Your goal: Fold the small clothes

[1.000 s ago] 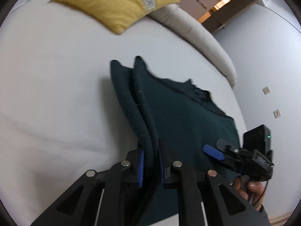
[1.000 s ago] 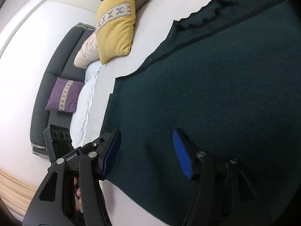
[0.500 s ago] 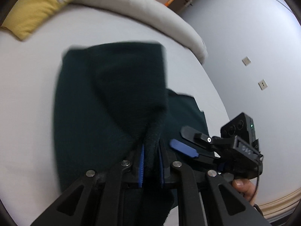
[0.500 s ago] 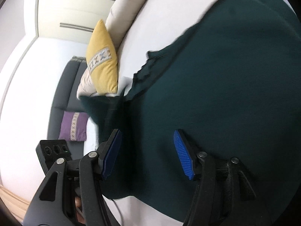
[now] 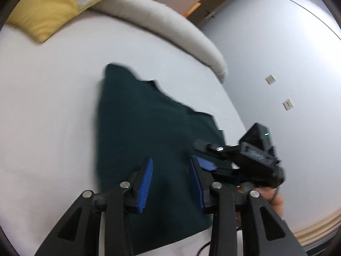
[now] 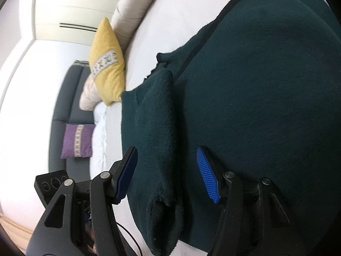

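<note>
A dark green knitted sweater [image 5: 149,132] lies on the white bed [image 5: 53,106]. One sleeve side [image 6: 157,128] lies folded over its body [image 6: 266,106]. My left gripper [image 5: 171,181] hovers over the near hem with its jaws opening. Its blue pads [image 5: 147,183] stand apart, with nothing pressed between them. My right gripper [image 6: 168,175] is open above the folded sleeve's near end and grips nothing. In the left wrist view the right gripper [image 5: 206,155] sits just to the right, over the sweater's right edge. The left gripper's black body [image 6: 53,183] shows at the lower left of the right wrist view.
A yellow cushion [image 5: 53,10] and a long beige bolster [image 5: 162,25] lie at the bed's far side. A purple cushion [image 6: 77,140] rests on a grey sofa [image 6: 61,111]. A person's hand [image 5: 276,200] holds the right gripper. A wall with sockets [image 5: 270,79] stands to the right.
The left gripper carried the sweater's sleeve side across onto the body, then parted its pads and let the cloth go. The right gripper slid sideways over the sweater, staying open.
</note>
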Motion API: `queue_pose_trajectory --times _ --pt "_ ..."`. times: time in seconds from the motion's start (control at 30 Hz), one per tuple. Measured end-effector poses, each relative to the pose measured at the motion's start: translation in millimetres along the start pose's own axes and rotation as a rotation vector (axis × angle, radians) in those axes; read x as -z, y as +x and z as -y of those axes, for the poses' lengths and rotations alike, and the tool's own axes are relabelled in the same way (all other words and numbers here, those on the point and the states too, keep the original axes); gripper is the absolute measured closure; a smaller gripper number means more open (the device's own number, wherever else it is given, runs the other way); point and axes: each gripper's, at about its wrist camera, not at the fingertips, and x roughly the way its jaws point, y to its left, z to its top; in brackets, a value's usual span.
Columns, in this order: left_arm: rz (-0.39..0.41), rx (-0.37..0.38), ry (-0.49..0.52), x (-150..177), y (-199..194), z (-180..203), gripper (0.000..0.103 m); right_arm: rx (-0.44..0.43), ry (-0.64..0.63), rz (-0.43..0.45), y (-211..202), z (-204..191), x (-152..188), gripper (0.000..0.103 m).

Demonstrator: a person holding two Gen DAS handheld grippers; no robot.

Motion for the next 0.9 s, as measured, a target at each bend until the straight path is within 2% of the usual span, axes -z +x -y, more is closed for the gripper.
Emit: queue_pose_trajectory --times 0.13,0.27,0.37,0.43,0.47,0.53,0.63,0.73,0.83,0.9 --pt "-0.004 0.0 -0.03 13.3 2.0 -22.1 0.066 0.056 -0.032 -0.056 13.6 -15.6 2.5 0.047" --pt "-0.009 0.005 -0.024 23.0 8.9 -23.6 0.066 0.074 -0.053 -0.081 26.8 -30.1 4.5 0.047" --pt "-0.018 0.017 -0.032 27.6 14.1 -27.9 0.066 0.094 -0.043 -0.08 29.7 -29.8 4.9 0.054" --pt "-0.017 0.03 -0.048 30.5 15.8 -30.5 0.066 0.106 -0.029 -0.074 28.9 -27.1 5.9 0.072" --pt "-0.016 0.036 -0.055 32.3 16.8 -32.2 0.067 0.117 -0.026 -0.073 28.9 -24.7 5.8 0.076" --pt "-0.015 0.037 -0.056 31.8 20.9 -26.8 0.067 0.133 -0.031 -0.063 28.6 -20.6 6.5 0.09" --pt "-0.012 0.034 -0.057 31.5 19.6 -20.3 0.066 0.146 -0.07 -0.039 27.0 -24.8 8.0 0.092" --pt "-0.002 0.051 -0.052 28.5 16.4 -12.4 0.06 0.156 -0.115 -0.02 19.0 -34.5 9.5 0.093" --pt "0.004 0.06 -0.014 25.9 15.0 4.3 0.059 0.164 -0.141 -0.004 0.5 -35.8 5.6 0.093" --pt "0.006 0.065 0.016 24.6 16.6 18.2 0.054 0.17 -0.139 0.012 -18.2 -31.4 1.2 0.093"
